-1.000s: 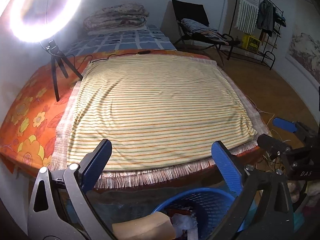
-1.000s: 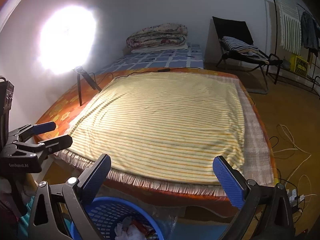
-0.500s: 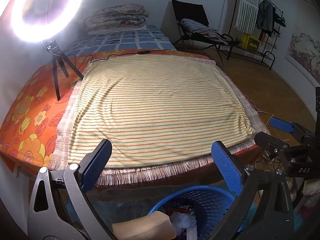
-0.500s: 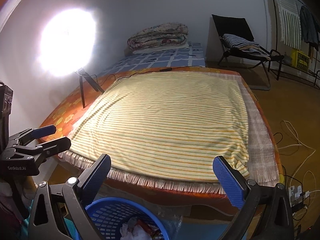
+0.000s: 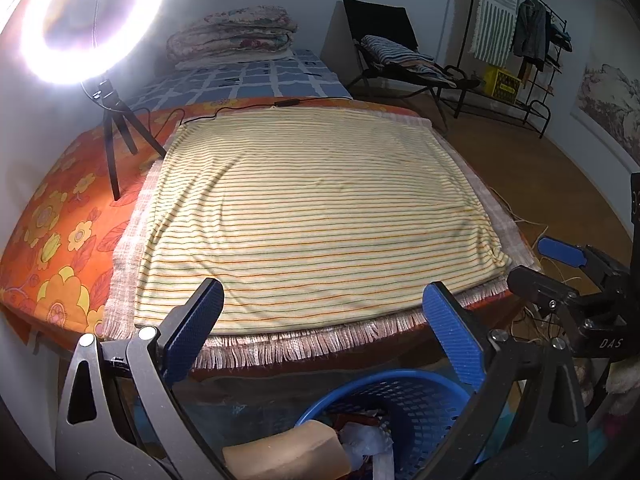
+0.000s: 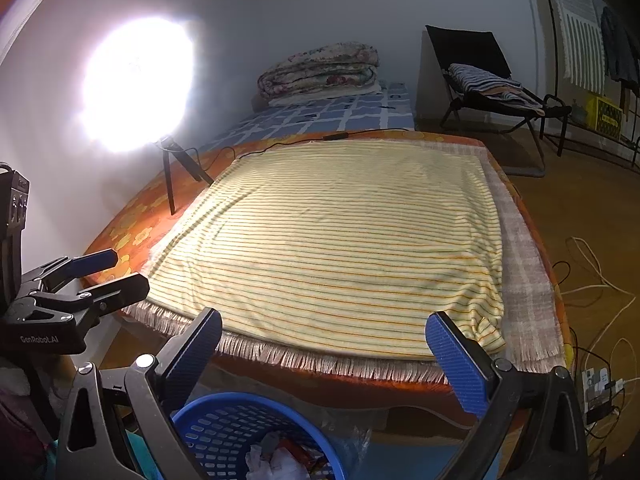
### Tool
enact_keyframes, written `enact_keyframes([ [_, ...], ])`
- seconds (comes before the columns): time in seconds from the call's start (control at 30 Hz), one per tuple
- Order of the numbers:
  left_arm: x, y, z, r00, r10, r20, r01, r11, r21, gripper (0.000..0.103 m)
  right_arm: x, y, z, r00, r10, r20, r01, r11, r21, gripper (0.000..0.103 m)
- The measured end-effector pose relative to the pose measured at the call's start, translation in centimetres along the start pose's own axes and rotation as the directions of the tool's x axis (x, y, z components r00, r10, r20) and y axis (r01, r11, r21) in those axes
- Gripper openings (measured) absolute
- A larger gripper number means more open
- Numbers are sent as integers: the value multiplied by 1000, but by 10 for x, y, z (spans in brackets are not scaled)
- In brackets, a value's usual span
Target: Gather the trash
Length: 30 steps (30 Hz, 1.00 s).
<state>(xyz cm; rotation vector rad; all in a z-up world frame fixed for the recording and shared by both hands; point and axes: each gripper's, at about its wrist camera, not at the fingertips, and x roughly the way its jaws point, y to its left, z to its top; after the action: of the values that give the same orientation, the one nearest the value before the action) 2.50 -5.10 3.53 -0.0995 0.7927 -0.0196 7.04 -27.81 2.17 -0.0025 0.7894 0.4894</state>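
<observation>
So right now both tools are just hanging in the air at the foot of the bed (image 5: 52, 216). Left gripper (image 5: 324, 328) has its jaws wide apart with nothing between them, and it's the same for the right gripper (image 6: 328, 350). The blue basket (image 6: 224, 432) sits on the floor right under them, at about 6 o'clock in both views, and it's already got stuff in it: crumpled white wrappers (image 6: 276, 462), something red, and a tan foam-looking chunk (image 5: 284, 454) leaning at the rim.

The striped blanket (image 5: 312, 216) looks bare to me; I can't spot any trash left on it. My guess is the job's basically done or close to it.

What could go wrong from here:
- That tan chunk rides high at the basket's edge. A nudge from the left tool coming down could probably tip it out onto the floor.
- The basket looks light, so a bump from either tool could shove or tip it.
- The ring light (image 5: 86, 20) stands on a small tripod at 10 o'clock, with its cable across the far edge of the bed. A reach that way could snag it.
- More loose cables (image 6: 592, 276) lie on the floor at 3 o'clock.
</observation>
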Motion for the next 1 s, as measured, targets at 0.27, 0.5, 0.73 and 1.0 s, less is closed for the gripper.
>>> enact_keyframes([
  [0.27,0,0,0,1000,1,1,-1,1000,0,101,0,-3,0,1000,5,-3,-5,1000,13,103],
  [0.5,0,-1,1,1000,-1,-2,1,1000,1,101,0,-2,-1,1000,2,-3,-2,1000,13,103],
  [0.73,0,-1,1,1000,1,-1,-1,1000,-1,101,1,-4,-1,1000,6,-7,-5,1000,15,103],
  [1.0,-2,-1,2,1000,2,-1,-2,1000,-2,101,1,-4,-1,1000,7,-8,-7,1000,19,103],
])
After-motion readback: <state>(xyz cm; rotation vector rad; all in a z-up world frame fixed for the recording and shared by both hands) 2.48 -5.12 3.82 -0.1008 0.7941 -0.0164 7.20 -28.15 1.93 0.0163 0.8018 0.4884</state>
